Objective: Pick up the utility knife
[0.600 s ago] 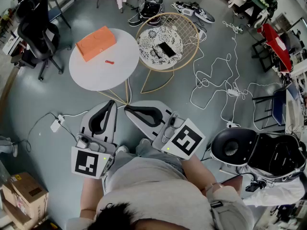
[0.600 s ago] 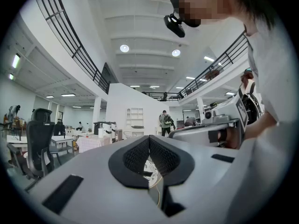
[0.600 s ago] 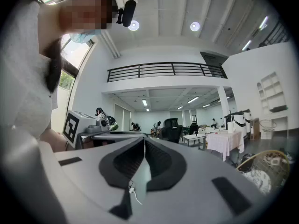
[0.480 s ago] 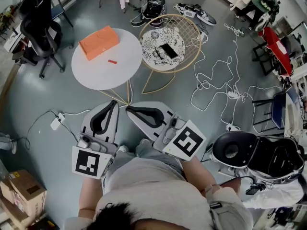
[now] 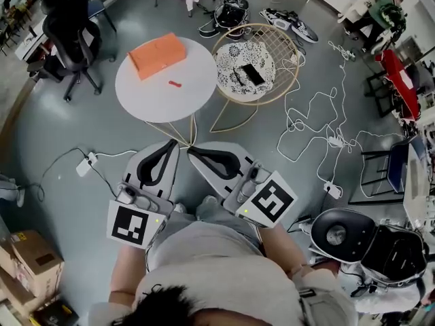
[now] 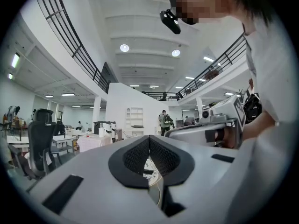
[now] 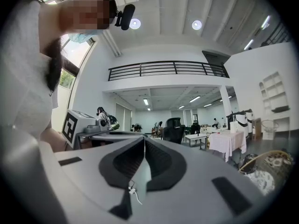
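A small red utility knife (image 5: 175, 83) lies on the round white table (image 5: 160, 99), just in front of an orange box (image 5: 158, 54). Both grippers are held low, close to the person's body and well short of the table. In the head view the left gripper (image 5: 174, 143) and right gripper (image 5: 190, 149) point toward the table with their tips almost side by side. Each one is shut with nothing between its jaws. The left gripper (image 6: 149, 136) and right gripper (image 7: 144, 139) views look out across the hall, and the knife is not seen in them.
A gold wire basket table (image 5: 279, 43) beside the white one holds a patterned cloth and a black phone (image 5: 253, 74). A black office chair (image 5: 71, 26) stands at the left. White cables (image 5: 319, 128) trail over the floor at right. Cardboard boxes (image 5: 27, 257) sit at lower left.
The view has shifted: the white table and basket table now sit further right and slightly lower. Both grippers stay shut and close to the body, in much the same pose.
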